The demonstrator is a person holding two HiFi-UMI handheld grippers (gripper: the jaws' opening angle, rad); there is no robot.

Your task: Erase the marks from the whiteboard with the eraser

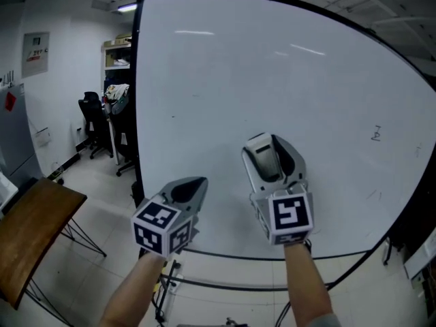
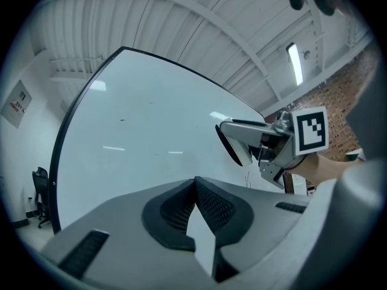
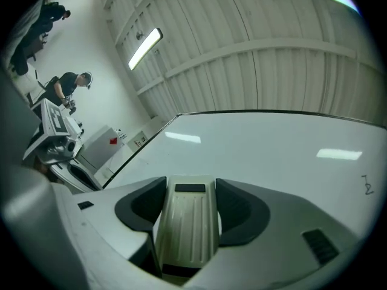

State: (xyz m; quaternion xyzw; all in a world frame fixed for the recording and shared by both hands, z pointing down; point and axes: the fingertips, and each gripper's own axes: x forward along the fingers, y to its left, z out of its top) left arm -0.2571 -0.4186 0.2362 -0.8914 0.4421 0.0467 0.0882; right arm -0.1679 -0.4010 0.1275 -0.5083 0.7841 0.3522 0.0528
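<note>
Right claw [image 1: 271, 147] clamps the eraser [image 3: 187, 222] at the whiteboard's [image 1: 272, 73] lower middle | left claw [image 2: 195, 185] pinched closed, empty, by its lower-left edge | small mark [image 1: 375, 133] on its right side

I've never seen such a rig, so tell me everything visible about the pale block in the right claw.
It is an eraser: a pale cream, plastic-looking block with lengthwise ribs and a small dark inset near its far end. The right claw clamps it by both sides. Its dark wiping face is turned toward the whiteboard; whether they touch I cannot tell.
</note>
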